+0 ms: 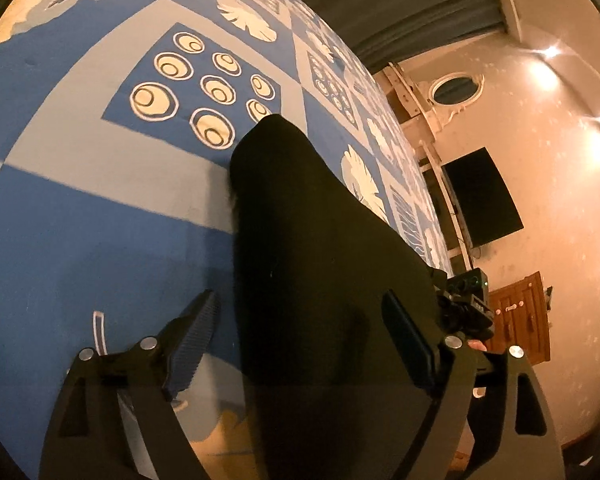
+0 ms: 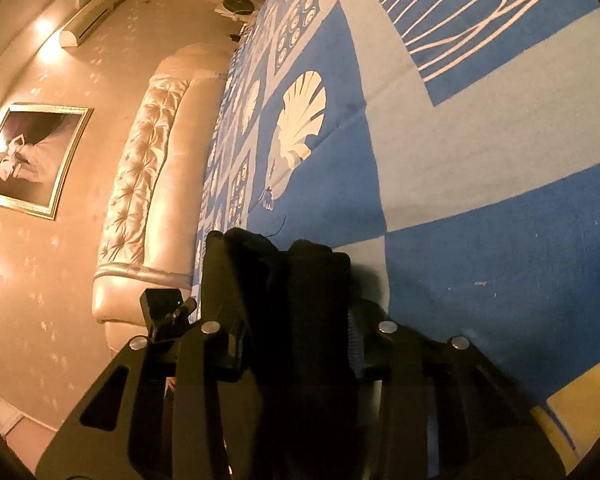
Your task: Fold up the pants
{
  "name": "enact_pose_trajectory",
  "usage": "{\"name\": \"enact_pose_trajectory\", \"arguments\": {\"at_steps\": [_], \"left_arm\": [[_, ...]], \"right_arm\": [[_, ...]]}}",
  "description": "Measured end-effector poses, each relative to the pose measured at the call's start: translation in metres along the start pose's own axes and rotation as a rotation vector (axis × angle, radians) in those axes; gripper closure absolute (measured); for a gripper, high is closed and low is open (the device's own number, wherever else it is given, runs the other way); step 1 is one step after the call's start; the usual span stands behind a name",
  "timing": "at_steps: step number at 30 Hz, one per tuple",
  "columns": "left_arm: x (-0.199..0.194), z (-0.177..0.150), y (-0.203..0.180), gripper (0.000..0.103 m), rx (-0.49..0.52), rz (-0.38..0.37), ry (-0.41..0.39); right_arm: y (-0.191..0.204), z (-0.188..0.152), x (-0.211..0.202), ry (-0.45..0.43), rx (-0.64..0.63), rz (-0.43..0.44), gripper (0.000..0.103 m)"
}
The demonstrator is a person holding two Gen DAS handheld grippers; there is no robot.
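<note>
Pants [image 1: 312, 248] lie bunched on the bedspread [image 1: 80, 208], folding seemingly unfinished: left gripper [image 1: 300, 344] spread wide astride them, right gripper [image 2: 278, 280] pinching dark cloth.

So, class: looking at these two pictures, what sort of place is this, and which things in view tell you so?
Most likely a bedroom in a home. A wide blue patterned bedspread lies in front of a tufted cream headboard. A framed picture hangs on the wall, and there is a wooden cabinet too.
</note>
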State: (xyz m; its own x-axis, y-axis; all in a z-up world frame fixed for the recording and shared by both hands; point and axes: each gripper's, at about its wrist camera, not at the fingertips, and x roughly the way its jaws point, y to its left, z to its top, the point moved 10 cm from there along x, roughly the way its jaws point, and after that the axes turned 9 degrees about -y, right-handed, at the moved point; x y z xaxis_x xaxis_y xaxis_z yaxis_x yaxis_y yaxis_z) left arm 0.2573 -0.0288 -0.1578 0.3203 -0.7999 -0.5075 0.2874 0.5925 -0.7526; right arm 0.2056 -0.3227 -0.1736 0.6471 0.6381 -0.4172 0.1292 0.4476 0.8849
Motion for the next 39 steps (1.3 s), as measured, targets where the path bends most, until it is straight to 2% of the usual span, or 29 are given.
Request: {"name": "enact_pose_trajectory", "arguments": {"at_steps": [1, 2, 3, 4, 8, 10, 15, 25, 28, 31, 33, 36, 37, 38, 39], "left_arm": [[0.000, 0.000, 0.000, 0.023, 0.016, 0.006, 0.001], [0.001, 0.001, 0.002, 0.039, 0.035, 0.027, -0.002], [0.004, 0.002, 0.005, 0.050, 0.060, 0.055, 0.001], [0.007, -0.002, 0.005, 0.064, 0.071, 0.047, 0.027], [0.005, -0.003, 0.006, 0.081, 0.060, 0.014, 0.017], [0.004, -0.001, 0.002, 0.084, 0.078, 0.009, 0.011], [0.006, 0.001, -0.001, 0.084, 0.148, 0.031, 0.006], [0.009, 0.006, 0.000, 0.084, 0.145, 0.002, -0.001], [0.009, 0.010, -0.004, 0.084, 0.162, 0.008, -0.016], [0.013, 0.009, -0.003, 0.083, 0.178, 0.016, -0.011], [0.012, 0.009, -0.003, 0.078, 0.201, 0.023, -0.011], [0.009, 0.007, -0.001, 0.065, 0.227, 0.048, -0.020], [0.007, 0.007, 0.000, 0.054, 0.237, 0.067, -0.028], [0.005, 0.008, 0.002, 0.048, 0.250, 0.089, -0.041], [0.004, 0.008, 0.002, 0.047, 0.254, 0.094, -0.045]], "right_arm": [[0.000, 0.000, 0.001, 0.000, 0.002, 0.005, 0.068], [-0.001, 0.000, 0.000, -0.001, 0.003, 0.009, 0.068], [-0.002, 0.000, -0.001, -0.002, 0.005, 0.013, 0.068], [-0.004, -0.001, -0.002, -0.001, 0.006, 0.017, 0.068], [-0.001, 0.001, -0.004, 0.004, -0.004, 0.035, 0.072], [0.002, 0.000, -0.007, 0.004, -0.031, 0.029, 0.073], [-0.003, 0.000, -0.008, -0.005, -0.014, 0.056, 0.074], [-0.004, 0.001, -0.008, -0.018, -0.018, 0.061, 0.075], [-0.004, 0.002, -0.010, -0.026, -0.043, 0.056, 0.075], [-0.013, 0.002, -0.010, -0.028, -0.011, 0.080, 0.075], [-0.013, 0.002, -0.010, -0.029, -0.014, 0.086, 0.075], [-0.014, 0.003, -0.012, -0.030, -0.005, 0.087, 0.072], [-0.015, 0.004, -0.013, -0.029, 0.006, 0.096, 0.071], [-0.016, 0.004, -0.014, -0.029, 0.014, 0.099, 0.070], [-0.016, 0.004, -0.014, -0.029, 0.014, 0.100, 0.070]]}}
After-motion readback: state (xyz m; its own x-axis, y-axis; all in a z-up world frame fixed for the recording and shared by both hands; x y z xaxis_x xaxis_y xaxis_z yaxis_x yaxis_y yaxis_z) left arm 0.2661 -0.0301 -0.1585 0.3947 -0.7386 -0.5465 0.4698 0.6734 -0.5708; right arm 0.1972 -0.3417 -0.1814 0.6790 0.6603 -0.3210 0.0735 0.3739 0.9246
